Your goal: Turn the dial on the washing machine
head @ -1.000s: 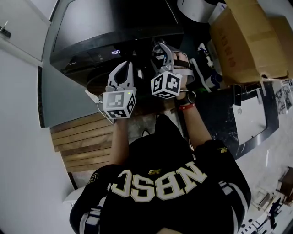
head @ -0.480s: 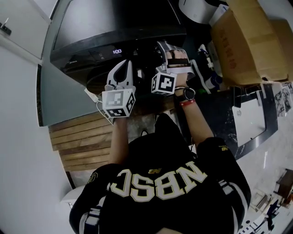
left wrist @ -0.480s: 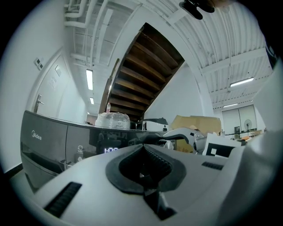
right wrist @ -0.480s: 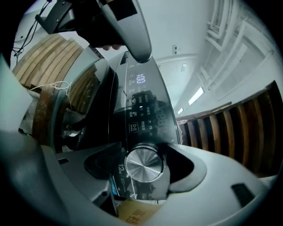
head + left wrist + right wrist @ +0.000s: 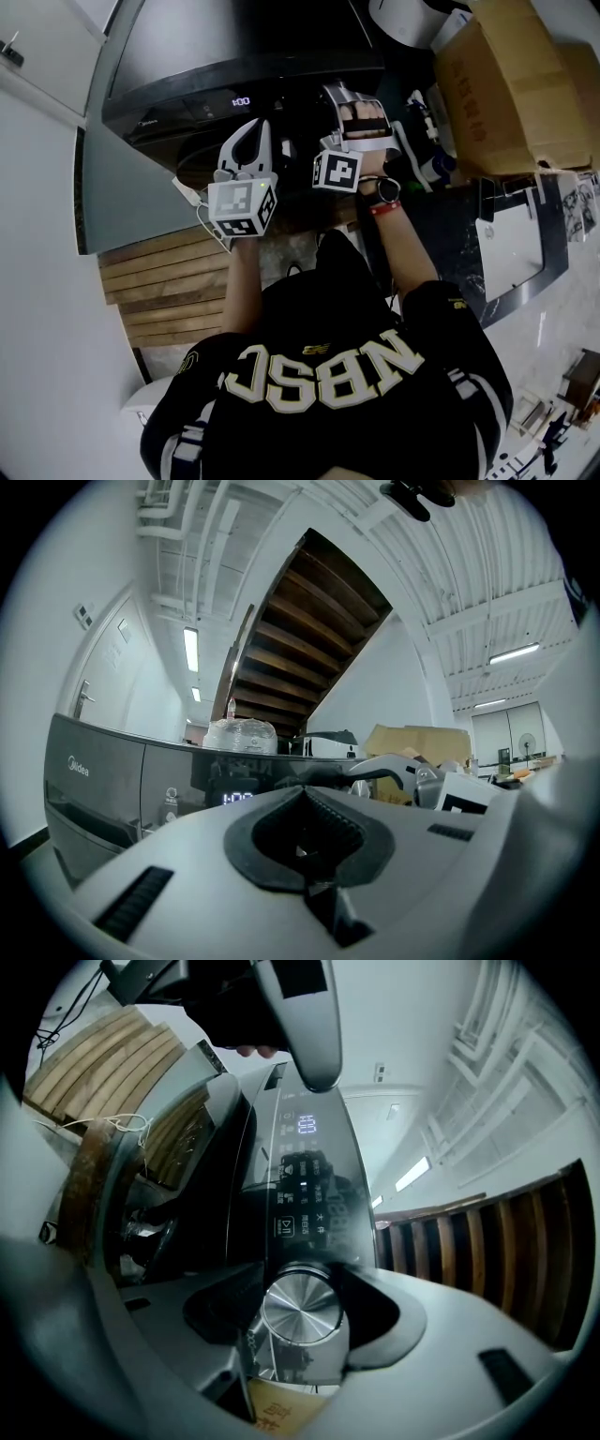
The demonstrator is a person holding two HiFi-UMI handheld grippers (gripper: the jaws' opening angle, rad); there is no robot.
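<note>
The dark washing machine [image 5: 234, 56] shows a lit display [image 5: 241, 100] on its front panel. In the right gripper view its silver dial [image 5: 302, 1309] sits between the jaws, below the display [image 5: 306, 1125]. My right gripper [image 5: 302, 1321] has just been closing its jaws, and the pads hug the dial's sides. In the head view the right gripper [image 5: 343, 94] reaches the panel and hides the dial. My left gripper [image 5: 251, 131] hangs level a little left of it, short of the panel. It is shut with nothing between its pads [image 5: 305, 832].
A large cardboard box [image 5: 506, 84] stands right of the machine. Wooden slats [image 5: 169, 281] lie on the floor below the left gripper. A white door [image 5: 37, 187] is at the left. A clear plastic bottle [image 5: 241, 735] stands on the machine's top.
The right gripper has rolled about its own axis, so its marker cube faces differently, and it has edged up towards the panel. The left gripper has stayed put.
</note>
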